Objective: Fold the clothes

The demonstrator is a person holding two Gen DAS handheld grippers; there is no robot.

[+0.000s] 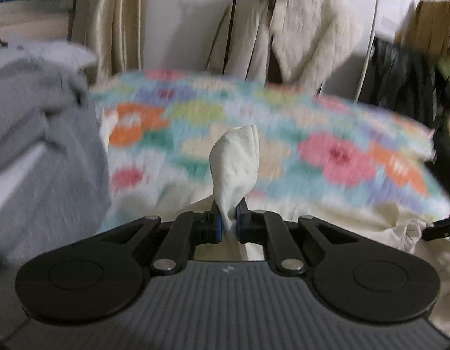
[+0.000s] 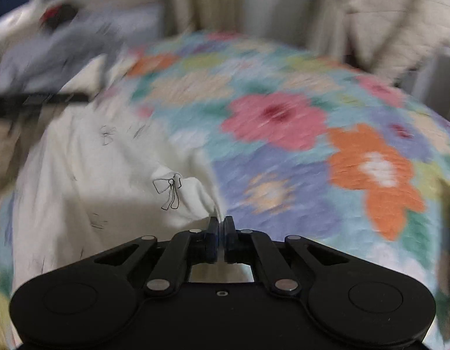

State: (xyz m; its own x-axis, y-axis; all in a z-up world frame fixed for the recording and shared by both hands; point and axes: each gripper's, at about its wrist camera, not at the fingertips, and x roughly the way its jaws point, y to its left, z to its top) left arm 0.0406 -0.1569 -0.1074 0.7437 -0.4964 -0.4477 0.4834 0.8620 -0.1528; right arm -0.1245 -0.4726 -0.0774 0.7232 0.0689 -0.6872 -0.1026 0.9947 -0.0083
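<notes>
Clamped between the left gripper (image 1: 228,221) fingers, a bunched corner of the white garment (image 1: 236,160) sticks upward. Likewise the right gripper (image 2: 222,227) is pinched together on another edge of the white garment (image 2: 108,169), which lies spread over the floral bedspread (image 2: 312,134), beside a blurred grey clothes pile (image 1: 35,110)

Left wrist view: low, close over floral bedspread (image 1: 335,157), facing wall, curtain (image 1: 114,20), hanging cream coat (image 1: 309,38). Right wrist view: equally near, angled leftward across bedspread (image 2: 312,134). Shared: bedspread, white garment (image 2: 88,169), curtain, coat.
</notes>
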